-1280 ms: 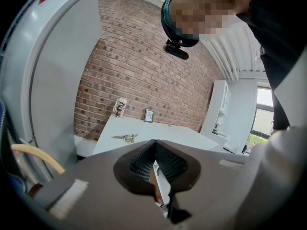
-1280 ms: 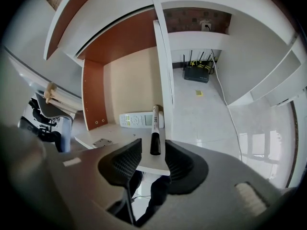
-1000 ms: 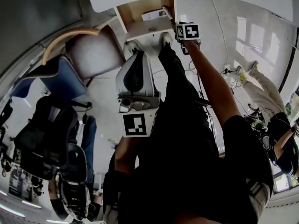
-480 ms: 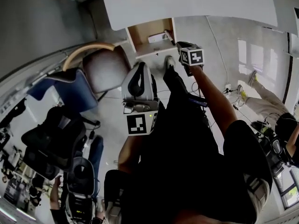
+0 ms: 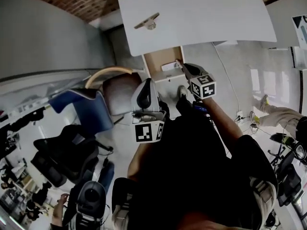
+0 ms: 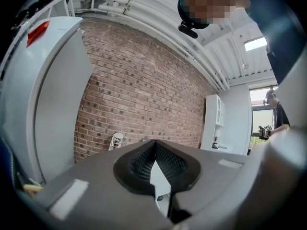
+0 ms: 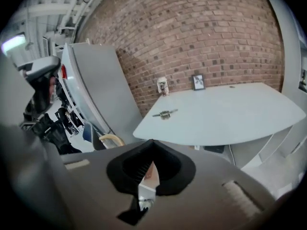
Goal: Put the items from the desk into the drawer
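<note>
Claws first — my right claw point(image 7: 152, 143) had its jaws pressed together, tips meeting and nothing between them; they had just been closing. My left claw point(image 6: 154, 142) was pressed shut as well, and it too carried nothing.

Ahead of the right claw and above its tips lay the white table point(image 7: 225, 114). One small metal piece point(image 7: 165, 113) rested flat on the top near the left edge, well beyond the claw and apart from it. From the head view, the drawer point(image 5: 164, 63) stood pulled out beneath the table's near edge, just past the right claw's tips and a little to their left. A white item point(image 5: 171, 66) lay inside it, close to the claw; I could not tell what it was.

The left claw hung beside the right one, on its left and nearer to the body, its marker cube point(image 5: 147, 131) facing the head camera. It looked at a brick wall point(image 6: 144, 90), with a pale panel point(image 6: 53, 95) off to its left and a white cabinet point(image 6: 216, 123) to its right. A brown-seated chair point(image 5: 120, 87) stood just left of the left claw in the head view, and a blue chair point(image 5: 84, 104) further left — both clear of the claws.
</note>
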A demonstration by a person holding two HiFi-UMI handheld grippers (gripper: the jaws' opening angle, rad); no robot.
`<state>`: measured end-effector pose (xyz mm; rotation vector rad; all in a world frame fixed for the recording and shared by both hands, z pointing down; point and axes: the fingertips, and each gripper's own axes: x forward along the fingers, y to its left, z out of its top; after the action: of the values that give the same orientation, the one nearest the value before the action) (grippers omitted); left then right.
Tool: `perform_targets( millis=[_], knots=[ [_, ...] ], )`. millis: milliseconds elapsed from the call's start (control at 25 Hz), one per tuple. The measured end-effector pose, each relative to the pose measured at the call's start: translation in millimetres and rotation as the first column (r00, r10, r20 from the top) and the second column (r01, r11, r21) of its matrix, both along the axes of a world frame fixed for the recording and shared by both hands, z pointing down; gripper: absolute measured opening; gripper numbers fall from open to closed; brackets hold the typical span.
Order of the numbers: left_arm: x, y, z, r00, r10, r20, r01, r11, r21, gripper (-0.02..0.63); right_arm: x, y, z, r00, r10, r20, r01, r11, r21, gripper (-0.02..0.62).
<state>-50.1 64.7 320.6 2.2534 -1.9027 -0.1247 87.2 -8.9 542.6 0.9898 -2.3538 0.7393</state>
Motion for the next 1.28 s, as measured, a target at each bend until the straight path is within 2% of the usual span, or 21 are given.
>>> perform_targets(
  millis=[160,280,640,1000,1040,1080,1120,1280],
  knots=[
    [-4.4,6.1,-18.5,1.0,-0.014,0.0,0.014,0.999,0.036,0.012,-10.0,24.9,-77.4,0.994,-0.037,0.104,0.02,0.987,0.16,0.003],
    [-7.0,12.5,-24.7,1.0,-0.025,-0.002,0.025,0.999,0.041,0.012,-10.4,47.6,-115.2,0.988,-0.046,0.149,0.011,0.975,0.223,0.003],
    [-14.6,21.5,-25.4,1.0,-0.029,-0.009,0.029,0.998,0.047,0.012,-15.0,60.6,-132.8,0.986,-0.051,0.161,0.009,0.967,0.254,0.003],
    [-47.2,30.8,-31.4,1.0,0.01,-0.012,-0.009,0.997,0.071,0.012,-48.5,60.1,-148.6,0.987,-0.016,0.157,-0.033,0.951,0.306,0.005],
    [-51.0,32.4,-31.5,1.0,0.018,-0.014,-0.017,0.997,0.074,0.012,-52.0,60.1,-148.4,0.988,-0.004,0.152,-0.043,0.95,0.309,0.031],
    [-54.5,34.5,-31.3,1.0,0.026,-0.016,-0.025,0.997,0.077,0.012,-55.5,60.7,-147.2,0.989,0.007,0.148,-0.052,0.95,0.307,0.128],
    [-57.7,36.6,-31.0,0.999,0.035,-0.018,-0.034,0.996,0.081,0.012,-59.1,61.4,-145.4,0.99,0.016,0.143,-0.059,0.951,0.303,0.181],
    [-69.7,38.9,-30.3,0.997,0.067,-0.022,-0.065,0.994,0.091,0.012,-74.3,60.4,-139.0,0.991,0.04,0.127,-0.077,0.951,0.299,0.193]
  ],
)
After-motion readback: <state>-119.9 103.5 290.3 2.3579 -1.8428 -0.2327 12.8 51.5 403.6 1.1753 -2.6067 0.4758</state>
